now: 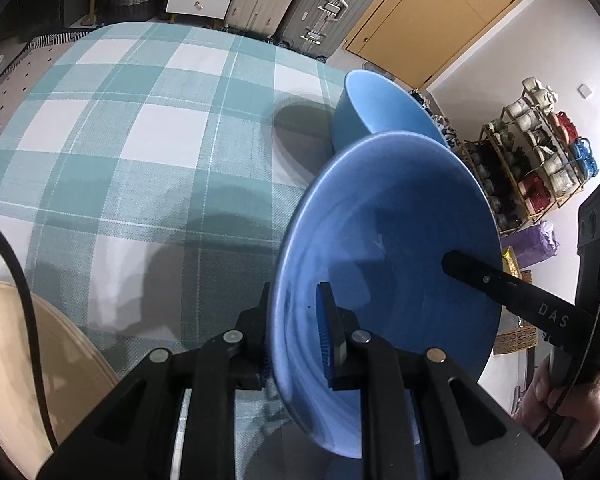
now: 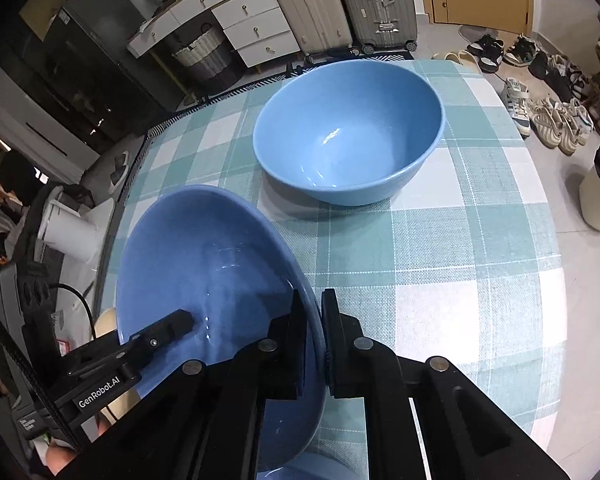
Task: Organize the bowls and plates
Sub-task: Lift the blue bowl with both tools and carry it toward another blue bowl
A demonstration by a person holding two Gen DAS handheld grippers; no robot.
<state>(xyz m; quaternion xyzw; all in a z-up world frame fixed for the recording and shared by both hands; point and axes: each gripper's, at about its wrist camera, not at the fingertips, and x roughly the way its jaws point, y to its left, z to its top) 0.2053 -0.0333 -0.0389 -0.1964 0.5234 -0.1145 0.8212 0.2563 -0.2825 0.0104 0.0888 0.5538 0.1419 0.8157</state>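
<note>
I have the left gripper and right gripper each clamped on opposite rims of one blue bowl, holding it tilted above the bench. A second bowl sits just beyond it.

Left gripper clamps the near rim of a blue plate, one finger on each face. Right gripper grips its opposite rim. Blue bowl stands beyond the jaws.
</note>
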